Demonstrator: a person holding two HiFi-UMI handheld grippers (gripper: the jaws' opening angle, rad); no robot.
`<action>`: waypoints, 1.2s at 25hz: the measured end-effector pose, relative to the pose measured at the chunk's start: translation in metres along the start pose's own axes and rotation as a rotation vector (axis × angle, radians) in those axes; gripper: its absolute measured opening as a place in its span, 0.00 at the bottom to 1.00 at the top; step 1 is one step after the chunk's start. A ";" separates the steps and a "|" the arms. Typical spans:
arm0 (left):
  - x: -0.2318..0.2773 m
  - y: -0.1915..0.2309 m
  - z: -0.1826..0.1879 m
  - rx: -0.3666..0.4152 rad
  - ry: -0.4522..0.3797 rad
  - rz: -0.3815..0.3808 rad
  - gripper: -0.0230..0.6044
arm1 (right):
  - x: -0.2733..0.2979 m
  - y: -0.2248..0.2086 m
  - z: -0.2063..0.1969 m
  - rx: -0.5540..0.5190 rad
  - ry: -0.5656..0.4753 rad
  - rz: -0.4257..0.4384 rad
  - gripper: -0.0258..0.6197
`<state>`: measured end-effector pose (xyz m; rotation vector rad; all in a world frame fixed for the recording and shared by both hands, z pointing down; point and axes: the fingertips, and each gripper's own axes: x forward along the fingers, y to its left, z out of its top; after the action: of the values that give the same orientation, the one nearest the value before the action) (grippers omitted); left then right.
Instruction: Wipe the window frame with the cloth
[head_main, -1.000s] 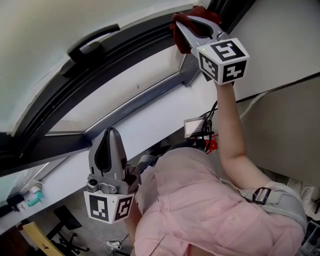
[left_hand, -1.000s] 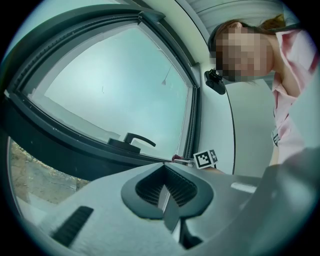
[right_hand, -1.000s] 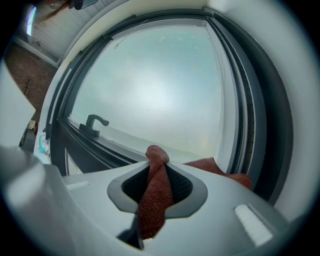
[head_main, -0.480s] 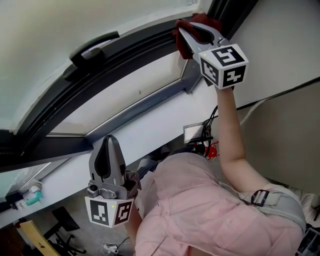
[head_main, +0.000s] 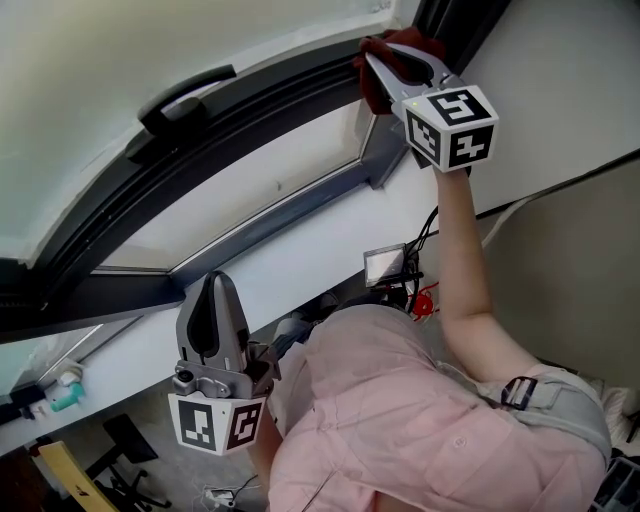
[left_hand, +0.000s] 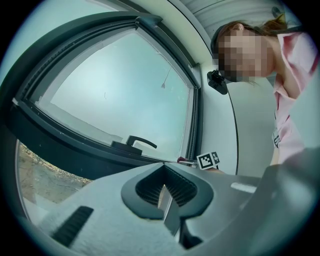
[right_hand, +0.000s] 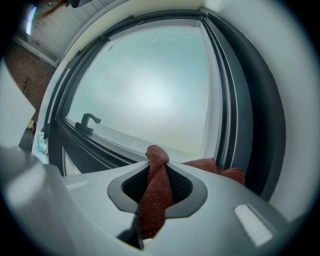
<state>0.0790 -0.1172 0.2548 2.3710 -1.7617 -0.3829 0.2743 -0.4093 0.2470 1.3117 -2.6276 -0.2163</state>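
Note:
A dark red cloth (head_main: 402, 44) is pressed against the upper right corner of the dark window frame (head_main: 200, 150). My right gripper (head_main: 380, 66) is shut on the cloth, arm raised. In the right gripper view the cloth (right_hand: 222, 172) bunches between the jaws of that gripper (right_hand: 157, 165) and spills right toward the frame's upright (right_hand: 240, 100). My left gripper (head_main: 213, 285) hangs low at the left, shut with nothing in it, away from the frame. In the left gripper view its jaws (left_hand: 167, 200) meet, and the window handle (left_hand: 135, 142) shows beyond.
A black window handle (head_main: 185, 92) sits on the sash, left of the cloth. Below the white sill (head_main: 300, 250) are a small screen (head_main: 385, 265) with cables and a teal bottle (head_main: 65, 395) at the far left. A person's pink-shirted torso (head_main: 400, 420) fills the lower middle.
The right gripper and cloth have slid slightly right, toward the frame's corner. The left gripper has hardly moved.

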 end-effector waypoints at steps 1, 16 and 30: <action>-0.001 0.000 0.000 0.000 -0.001 0.002 0.03 | 0.000 -0.001 0.000 0.001 -0.001 -0.002 0.15; -0.003 0.000 -0.001 -0.009 -0.003 0.007 0.03 | -0.001 -0.008 -0.004 0.015 -0.004 -0.023 0.15; -0.009 0.000 0.000 -0.011 -0.012 0.003 0.03 | -0.003 -0.009 -0.004 0.022 -0.006 -0.056 0.15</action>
<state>0.0768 -0.1088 0.2557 2.3632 -1.7628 -0.4063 0.2840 -0.4125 0.2486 1.3956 -2.6071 -0.2001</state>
